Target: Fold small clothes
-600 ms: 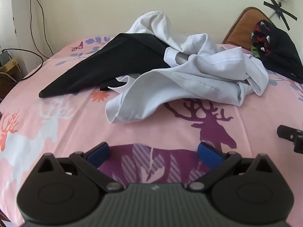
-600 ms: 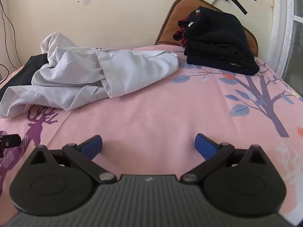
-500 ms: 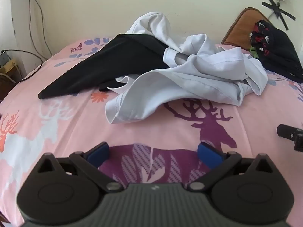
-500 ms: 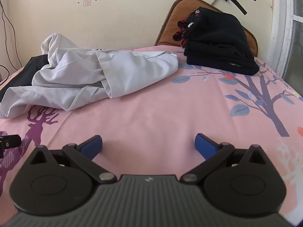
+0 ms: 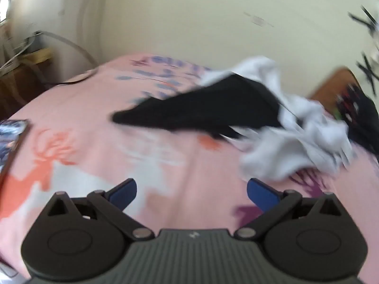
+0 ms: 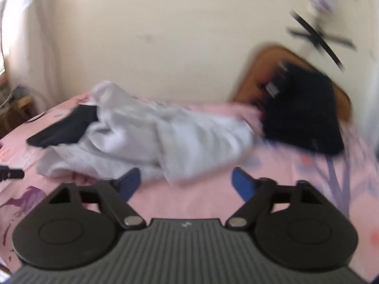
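Observation:
A crumpled white garment (image 5: 293, 146) lies on the pink bed, partly over a black garment (image 5: 201, 111) that stretches to its left. Both also show in the right wrist view: the white garment (image 6: 161, 137) and the black garment (image 6: 68, 125). My left gripper (image 5: 191, 190) is open and empty above the sheet, left of and short of the clothes. My right gripper (image 6: 186, 181) is open and empty, close in front of the white garment's near edge. Both views are motion-blurred.
A stack of folded dark clothes (image 6: 303, 113) sits at the far right by a brown headboard (image 6: 267, 59). A phone-like flat object (image 5: 11, 139) lies at the bed's left edge. The left gripper's tip (image 6: 10, 174) shows at the far left. Wall behind.
Both grippers have swung left: the clothes have shifted to the right in both views. The right gripper has come closer to the white garment. Both stay open.

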`<action>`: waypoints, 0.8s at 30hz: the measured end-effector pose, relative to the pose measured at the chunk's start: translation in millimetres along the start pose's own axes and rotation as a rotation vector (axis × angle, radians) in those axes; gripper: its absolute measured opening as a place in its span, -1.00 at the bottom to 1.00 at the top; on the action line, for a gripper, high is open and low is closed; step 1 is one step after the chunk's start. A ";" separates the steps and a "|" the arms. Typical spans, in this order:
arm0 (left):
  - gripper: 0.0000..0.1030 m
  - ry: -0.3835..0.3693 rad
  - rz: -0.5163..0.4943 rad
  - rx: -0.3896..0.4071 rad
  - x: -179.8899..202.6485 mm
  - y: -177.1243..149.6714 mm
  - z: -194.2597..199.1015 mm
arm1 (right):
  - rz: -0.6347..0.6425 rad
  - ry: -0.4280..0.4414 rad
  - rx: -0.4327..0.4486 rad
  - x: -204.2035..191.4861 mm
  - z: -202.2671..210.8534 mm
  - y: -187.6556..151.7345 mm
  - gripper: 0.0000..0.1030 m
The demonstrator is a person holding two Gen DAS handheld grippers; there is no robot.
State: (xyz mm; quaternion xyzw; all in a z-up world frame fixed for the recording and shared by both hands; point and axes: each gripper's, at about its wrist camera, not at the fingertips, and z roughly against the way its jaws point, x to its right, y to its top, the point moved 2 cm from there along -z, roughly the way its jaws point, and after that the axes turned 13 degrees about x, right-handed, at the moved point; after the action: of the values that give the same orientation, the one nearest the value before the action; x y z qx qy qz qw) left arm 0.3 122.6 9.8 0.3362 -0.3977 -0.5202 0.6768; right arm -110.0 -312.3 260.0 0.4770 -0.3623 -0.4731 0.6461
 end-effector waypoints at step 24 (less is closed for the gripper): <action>0.38 -0.056 -0.207 0.165 33.4 75.6 -64.1 | 0.068 -0.517 -0.036 124.7 36.8 1.6 -0.91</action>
State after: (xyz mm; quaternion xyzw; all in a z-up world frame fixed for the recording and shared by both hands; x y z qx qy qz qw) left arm 94.9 110.4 52.5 0.4154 -0.4211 -0.5620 0.5782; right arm -107.3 -441.5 274.0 0.3162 -0.5227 -0.5637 0.5559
